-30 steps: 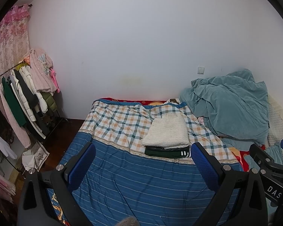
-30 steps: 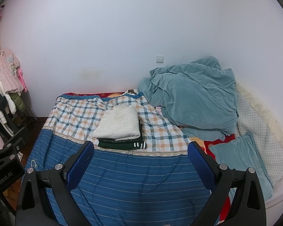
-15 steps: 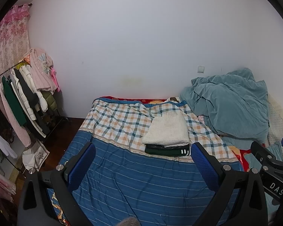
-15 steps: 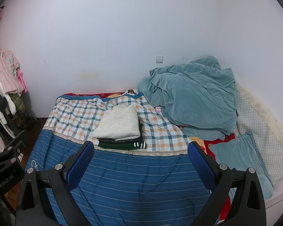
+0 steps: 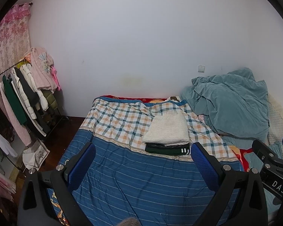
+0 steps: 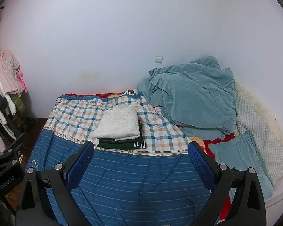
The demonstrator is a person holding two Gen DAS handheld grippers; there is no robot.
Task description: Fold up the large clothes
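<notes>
Both tools, the left tool (image 5: 142,162) and the right tool (image 6: 140,159), are hovering over the bed (image 6: 137,180) with fingers spread wide, gripping nothing. Folded clothes are lying stacked mid-bed, a white sweater (image 6: 118,123) sitting on a dark green garment (image 6: 122,145), with a teal blanket (image 6: 194,98) heaped to the right

we see soft, even indoor light in both views, a little cool, with the white wall (image 5: 141,47) brightest and free of glare. shadows gather dimly around the clothes rack (image 5: 24,101). fisheye bending curves the wall and bed (image 6: 134,179) edges, black corners ring each frame, and focus stays fairly sharp throughout.
</notes>
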